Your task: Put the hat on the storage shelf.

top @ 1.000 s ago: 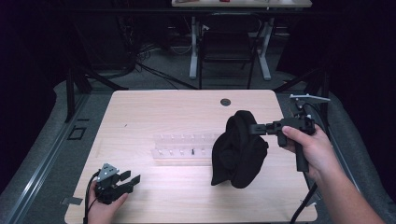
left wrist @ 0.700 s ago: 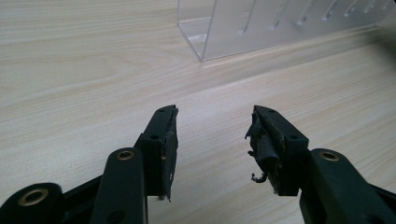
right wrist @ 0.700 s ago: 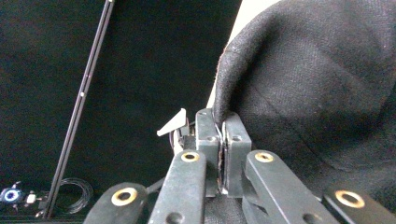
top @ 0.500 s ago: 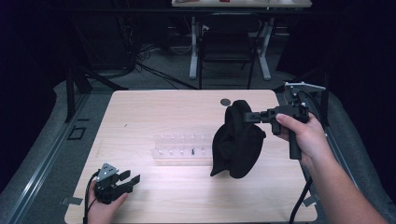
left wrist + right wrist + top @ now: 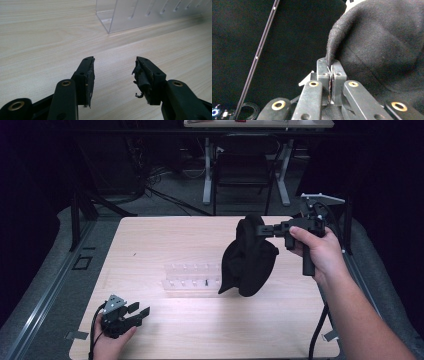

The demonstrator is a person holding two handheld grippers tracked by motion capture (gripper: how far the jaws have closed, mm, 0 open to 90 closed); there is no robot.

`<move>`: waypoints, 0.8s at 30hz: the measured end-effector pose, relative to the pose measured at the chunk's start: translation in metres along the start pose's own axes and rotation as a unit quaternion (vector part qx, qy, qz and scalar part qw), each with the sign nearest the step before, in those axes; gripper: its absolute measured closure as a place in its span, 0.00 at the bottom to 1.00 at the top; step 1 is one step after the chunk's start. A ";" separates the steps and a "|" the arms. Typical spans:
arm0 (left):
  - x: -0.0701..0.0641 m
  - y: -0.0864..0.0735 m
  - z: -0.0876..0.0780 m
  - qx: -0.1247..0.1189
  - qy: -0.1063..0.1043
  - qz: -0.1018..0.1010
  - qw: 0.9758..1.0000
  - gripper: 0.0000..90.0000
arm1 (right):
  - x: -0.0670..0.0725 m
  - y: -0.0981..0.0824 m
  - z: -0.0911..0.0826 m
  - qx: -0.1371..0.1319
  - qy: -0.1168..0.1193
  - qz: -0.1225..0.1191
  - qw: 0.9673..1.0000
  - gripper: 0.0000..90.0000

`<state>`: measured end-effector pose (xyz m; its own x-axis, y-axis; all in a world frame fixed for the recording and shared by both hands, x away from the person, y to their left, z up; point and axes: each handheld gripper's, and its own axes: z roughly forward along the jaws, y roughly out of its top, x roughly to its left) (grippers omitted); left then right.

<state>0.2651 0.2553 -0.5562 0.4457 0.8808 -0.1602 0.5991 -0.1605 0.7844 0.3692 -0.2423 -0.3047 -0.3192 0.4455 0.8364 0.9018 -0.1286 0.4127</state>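
The right gripper [image 5: 261,230] is pinched tight on a fold of the black cloth [image 5: 248,260], and the cloth hangs below and in front of it, above the bench [image 5: 165,240]. Its lower edge is just over the clear plastic rack [image 5: 192,279]. To do this step well, I think the grip should stay firm, because only a thin edge of fabric sits between the jaws, as the right gripper view [image 5: 331,65] shows. A slow, even lift would help the cloth [image 5: 382,47] to unfold by its own weight without sweeping the rack.

The right hand [image 5: 317,251] holds its gripper nearly level, pointing toward the left side of the bench, with the forearm coming from the near right corner. The left gripper [image 5: 136,313] rests low at the near left corner. Its jaws stand wide with nothing between them [image 5: 113,75], facing the rack [image 5: 150,15], well apart from the cloth.
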 end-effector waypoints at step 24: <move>0.001 0.000 0.000 0.001 0.000 0.000 1.000 0.56 | 0.012 0.019 0.038 0.013 -0.003 -0.012 1.000 0.98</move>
<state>0.2660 0.2564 -0.5561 0.4452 0.8809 -0.1604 0.6009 -0.1611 0.7829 0.3933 -0.2059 -0.3005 -0.3384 0.4536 0.8244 0.9013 -0.0957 0.4226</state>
